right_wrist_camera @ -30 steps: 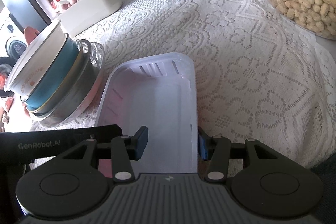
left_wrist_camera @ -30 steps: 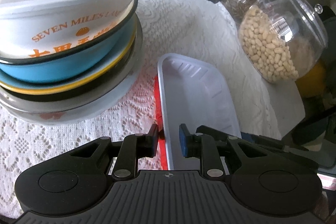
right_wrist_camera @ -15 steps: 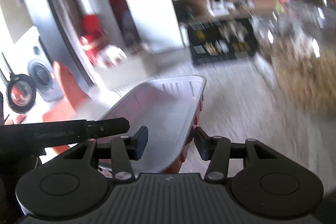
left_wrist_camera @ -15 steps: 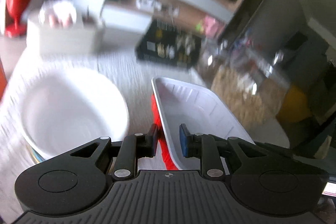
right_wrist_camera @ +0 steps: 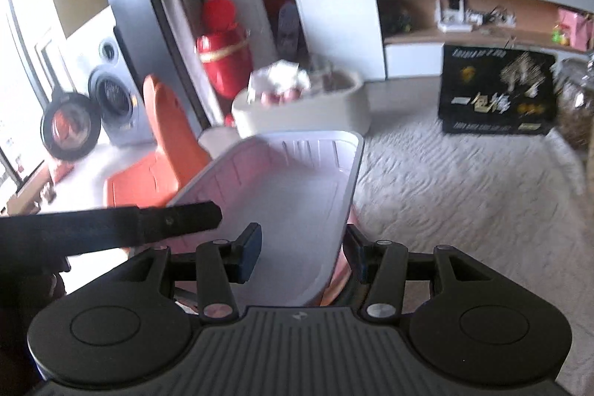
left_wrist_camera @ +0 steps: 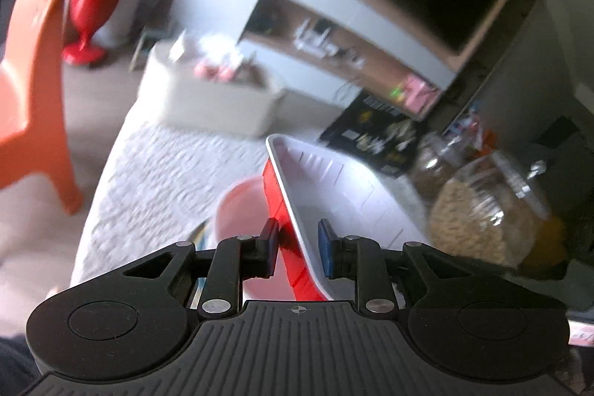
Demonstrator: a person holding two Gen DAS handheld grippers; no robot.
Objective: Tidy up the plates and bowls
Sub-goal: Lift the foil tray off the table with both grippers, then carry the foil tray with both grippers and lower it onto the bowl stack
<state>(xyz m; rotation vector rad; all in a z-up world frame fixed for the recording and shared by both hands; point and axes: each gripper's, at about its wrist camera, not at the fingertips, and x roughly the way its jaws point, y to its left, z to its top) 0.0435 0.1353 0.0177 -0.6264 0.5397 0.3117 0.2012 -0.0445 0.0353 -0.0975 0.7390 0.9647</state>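
Note:
A white rectangular tray [left_wrist_camera: 345, 195] with a red underside is lifted off the table and tilted. My left gripper [left_wrist_camera: 297, 247] is shut on its left rim. My right gripper [right_wrist_camera: 302, 257] straddles the tray's right rim [right_wrist_camera: 297, 203], fingers a little apart on either side of it. The white top bowl of the bowl stack [left_wrist_camera: 241, 210] shows pinkish and blurred just below the tray in the left wrist view. The left gripper's body [right_wrist_camera: 111, 225] crosses the right wrist view at left.
A lace tablecloth [right_wrist_camera: 464, 180] covers the table. At the back stand a cream container [left_wrist_camera: 211, 99], a black printed box [right_wrist_camera: 497, 91] and a glass jar of peanuts [left_wrist_camera: 490, 210]. An orange chair [left_wrist_camera: 29, 91] stands beside the table.
Both grippers have lifted the tray off the table and carried it left, above the bowl stack. The views now tilt up toward the room.

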